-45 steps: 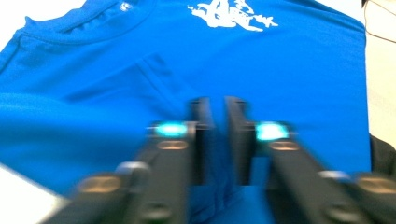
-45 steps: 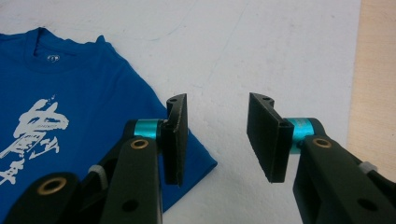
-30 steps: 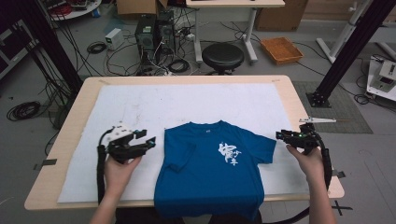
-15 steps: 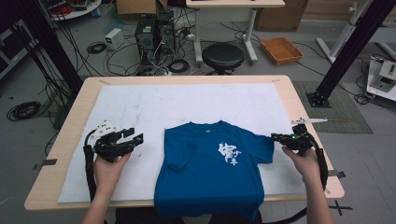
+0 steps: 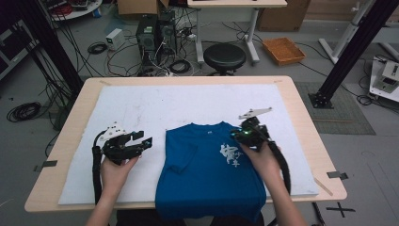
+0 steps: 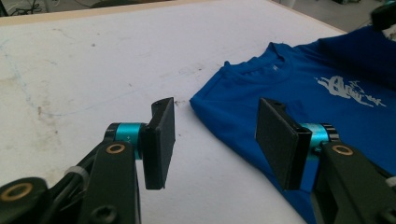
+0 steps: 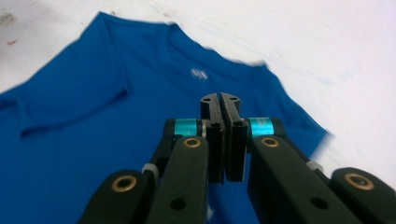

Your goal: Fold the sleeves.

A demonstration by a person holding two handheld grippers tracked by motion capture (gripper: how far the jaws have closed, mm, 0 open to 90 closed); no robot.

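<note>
A blue T-shirt with a white print lies flat on the white mat, collar away from me. Its left sleeve is folded in over the body. My left gripper hovers just left of the shirt, and in the left gripper view it is open with bare mat and the shirt's shoulder edge between the jaws. My right gripper is over the shirt's right chest with its jaws pressed together. It holds the right sleeve, which rises as a darker fold.
The mat covers a wooden table. Beyond the far edge stand a black stool, a computer tower and loose cables on the floor. A black frame post stands at the right.
My right gripper has moved left from the shirt's outer right edge to over its chest, drawing the right sleeve inward. The left gripper has shifted slightly beside the shirt and stays open.
</note>
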